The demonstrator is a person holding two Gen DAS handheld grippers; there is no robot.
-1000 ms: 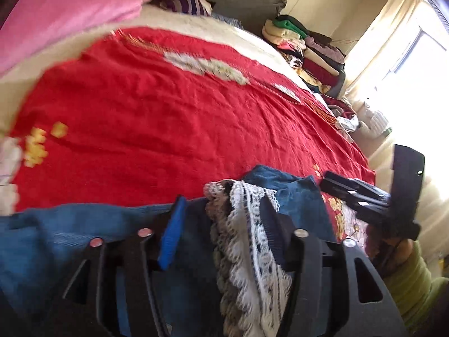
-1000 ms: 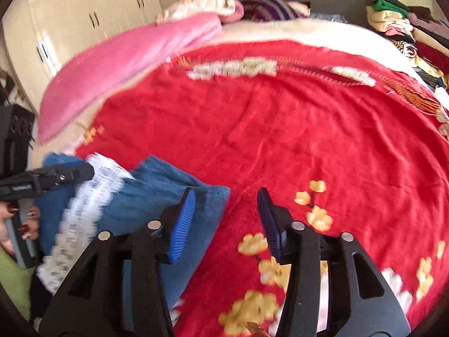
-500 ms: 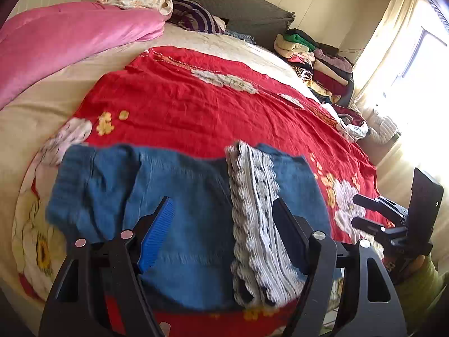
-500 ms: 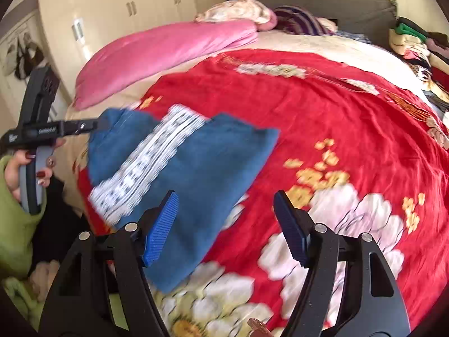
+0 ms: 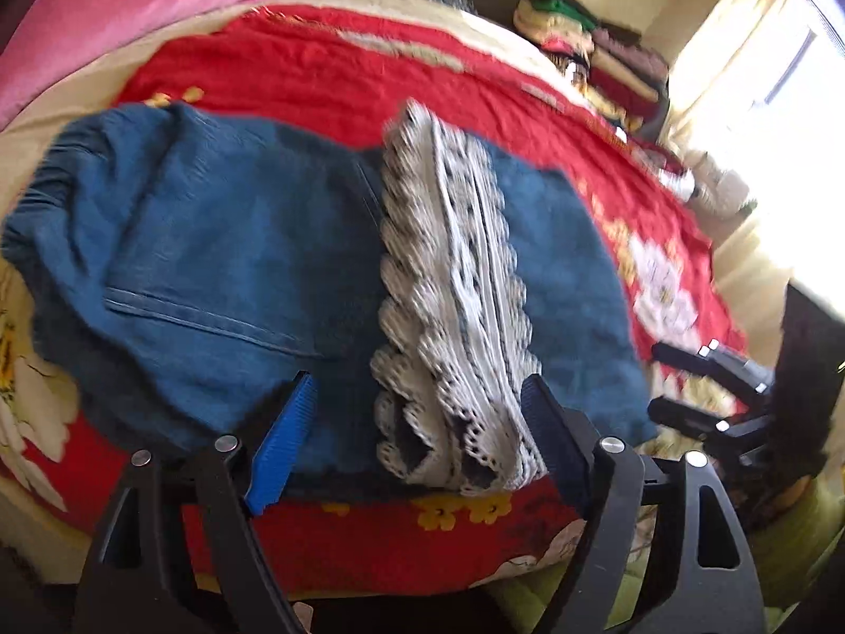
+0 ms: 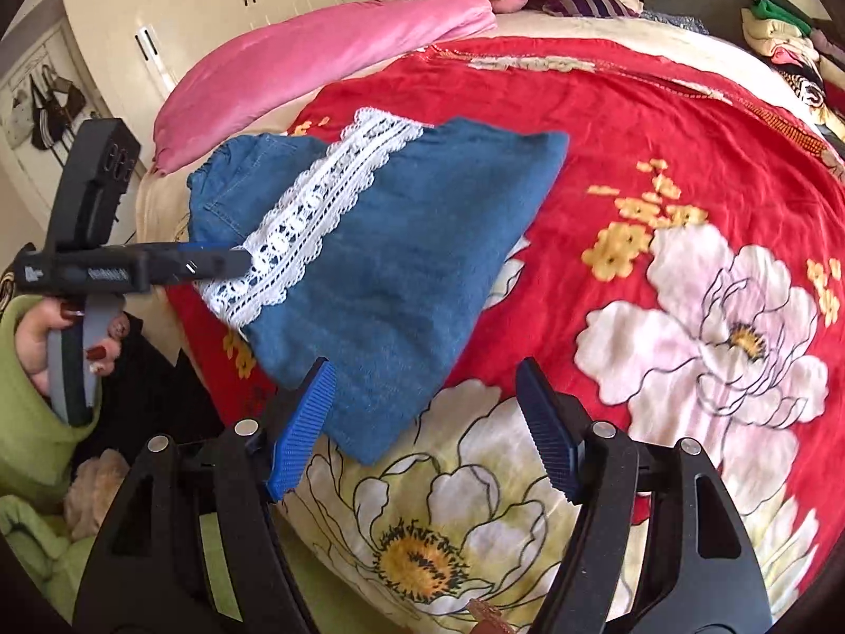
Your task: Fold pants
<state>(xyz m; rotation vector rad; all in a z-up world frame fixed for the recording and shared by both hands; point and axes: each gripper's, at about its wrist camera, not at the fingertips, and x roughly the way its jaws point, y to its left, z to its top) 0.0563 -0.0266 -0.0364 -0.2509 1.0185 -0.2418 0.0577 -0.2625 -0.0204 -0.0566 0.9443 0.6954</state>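
The left gripper (image 5: 417, 422) has its blue-padded fingers (image 5: 282, 441) spread apart and its jaws are closing at this moment; the lace end of the folded pants (image 5: 253, 264) sits in the gap between them, with neither pad pressing on the cloth. The right gripper (image 6: 428, 428) also holds its fingers (image 6: 303, 430) apart, over the near corner of the pants and the flowered cover, gripping nothing. In the right wrist view a white printed label runs along the side of the left gripper's body, too small to read. The pants lie folded into a blue denim packet near the foot edge of the bed, on the red floral bedspread (image 6: 660, 121). Their long axis runs across the left wrist view, gathered waistband to the left. A white lace band (image 5: 454, 306) crosses the packet the short way, pointing from the left gripper up the bed. A pink quilt (image 6: 317, 58) lies along the bed's far side, and a stack of folded clothes (image 5: 597, 53) sits by the window. The hand (image 6: 63, 338) on the left gripper's handle wears a green sleeve.
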